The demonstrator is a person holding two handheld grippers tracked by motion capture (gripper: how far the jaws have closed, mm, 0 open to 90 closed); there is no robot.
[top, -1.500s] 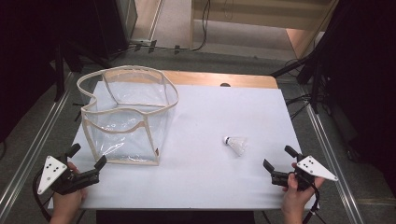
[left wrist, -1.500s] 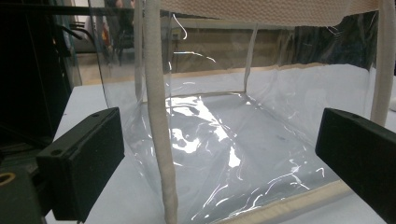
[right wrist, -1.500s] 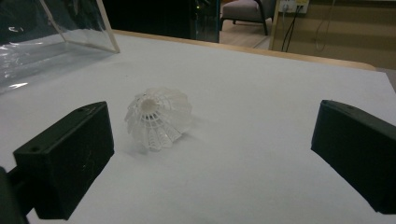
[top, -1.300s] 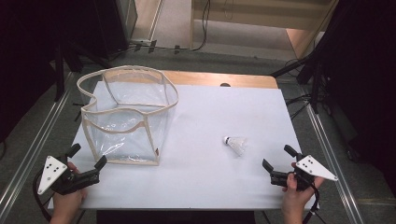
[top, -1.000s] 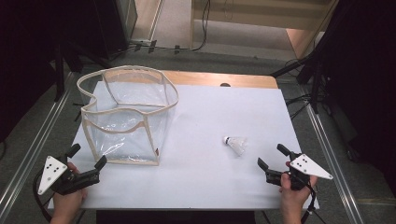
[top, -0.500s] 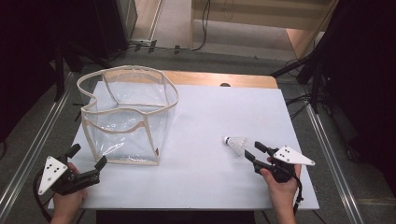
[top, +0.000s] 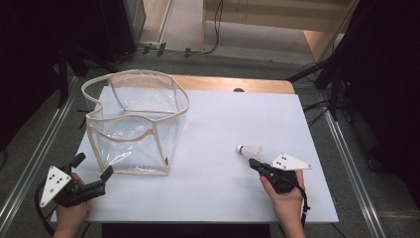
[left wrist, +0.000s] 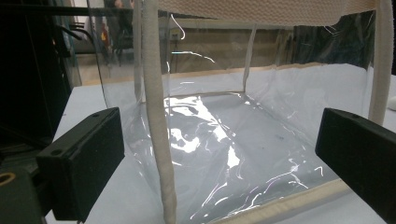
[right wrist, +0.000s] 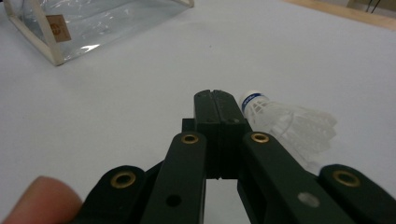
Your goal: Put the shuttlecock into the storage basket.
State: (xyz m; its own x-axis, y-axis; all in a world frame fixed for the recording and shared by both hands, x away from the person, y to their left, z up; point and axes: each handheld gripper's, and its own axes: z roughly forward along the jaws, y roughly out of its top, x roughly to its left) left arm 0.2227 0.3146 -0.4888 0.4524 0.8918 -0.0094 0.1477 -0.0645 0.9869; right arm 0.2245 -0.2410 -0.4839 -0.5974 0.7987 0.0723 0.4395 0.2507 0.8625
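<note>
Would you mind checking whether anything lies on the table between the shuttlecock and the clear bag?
Nothing visible does. Between the shuttlecock and the clear bag there is only bare white tabletop. The right gripper, jaws shut, sits beside the shuttlecock on its near side, not on that stretch.

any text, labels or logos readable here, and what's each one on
No text can be read.
Small tag on the clear bag: a round orange mark, too blurred to read.
Blue band on the shuttlecock cork: print, if any, too small to read.
</note>
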